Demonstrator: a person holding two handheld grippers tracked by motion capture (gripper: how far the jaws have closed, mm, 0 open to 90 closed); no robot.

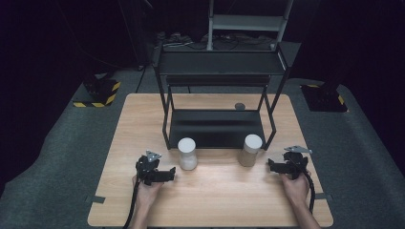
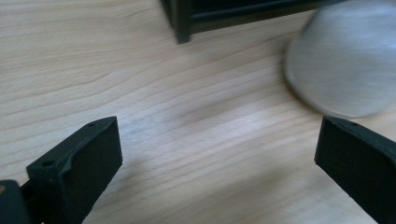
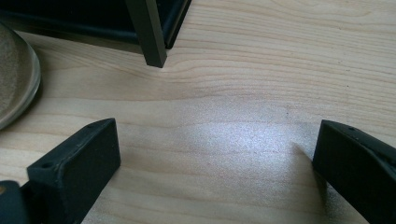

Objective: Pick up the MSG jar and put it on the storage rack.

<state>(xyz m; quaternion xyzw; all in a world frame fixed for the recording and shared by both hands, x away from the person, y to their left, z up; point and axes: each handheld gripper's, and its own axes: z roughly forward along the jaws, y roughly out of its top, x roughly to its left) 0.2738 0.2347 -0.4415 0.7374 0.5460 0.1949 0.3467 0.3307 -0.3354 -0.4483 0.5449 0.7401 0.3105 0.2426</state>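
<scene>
Both grippers empty, jaws spread wide, nothing between the pads. Left gripper (image 1: 167,174) sits on the table (image 1: 215,200) just left of the white jar (image 1: 187,153); right gripper (image 1: 271,165) just right of the tan jar (image 1: 250,150). Both jars stand upright side by side, directly in front of the black rack (image 1: 217,129), close to its front legs.

Reads as the approach to picking a jar each, likely for the rack shelves.

Left gripper view: white jar (image 2: 345,60) is off to the upper right, past the right pad, not centred. Swing the gripper toward it until the jar body sits midway between the pads before closing. The picture is blurred there, so I can't judge the gap.

Right gripper view: tan jar (image 3: 16,74) is at the far left edge, outside the left pad. Same fix: shift across, then go in level.

Tips:
- Grab on the body below the lid, not the lid; a lid grip may slip or tilt the jar.
- Keep the jaws level so both pads land flat on the round wall.
- Watch the rack leg (image 3: 147,32); it's close to both jars, easy to clip with the outer jaw.
- Close slowly; a one-sided touch will shove or topple the jar.
- Lift straight up before moving toward a shelf.
</scene>
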